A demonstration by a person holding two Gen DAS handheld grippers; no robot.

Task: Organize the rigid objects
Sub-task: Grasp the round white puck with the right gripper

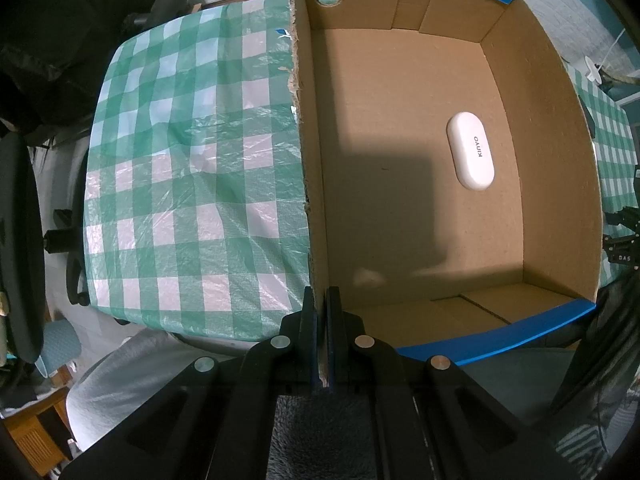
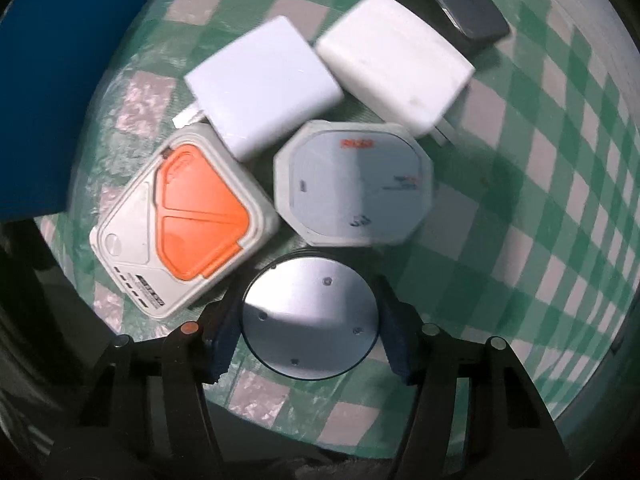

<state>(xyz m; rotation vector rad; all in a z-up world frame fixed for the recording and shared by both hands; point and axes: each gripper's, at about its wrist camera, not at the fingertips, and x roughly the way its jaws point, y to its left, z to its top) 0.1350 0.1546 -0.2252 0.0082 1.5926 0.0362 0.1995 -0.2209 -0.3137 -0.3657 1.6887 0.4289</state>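
Pinching the torn side wall of a cardboard box, the left claw has its two dark fingers pressed together on the thin card, one on each side of it. The box is open at the top, brown inside, with blue along its rims. A small white oval case lies alone on the box floor, near the far right wall. The box sits on a surface covered with a green and white checked cloth.

In the right wrist view, the right claw points down over a round flat silver disc. Its blue fingers stand on either side of the disc, very close to its edges. I cannot tell if they press on it yet.

Just past the disc lies a pile of other things on the same checked cloth. A white square case with an orange lid sits to the left. A pale gray eight-sided case sits beside it, just beyond the disc. Two white plug chargers lie farther back, side by side. A dark flat thing lies at the far edge, too blurry to name. The blue box wall shows at the left.
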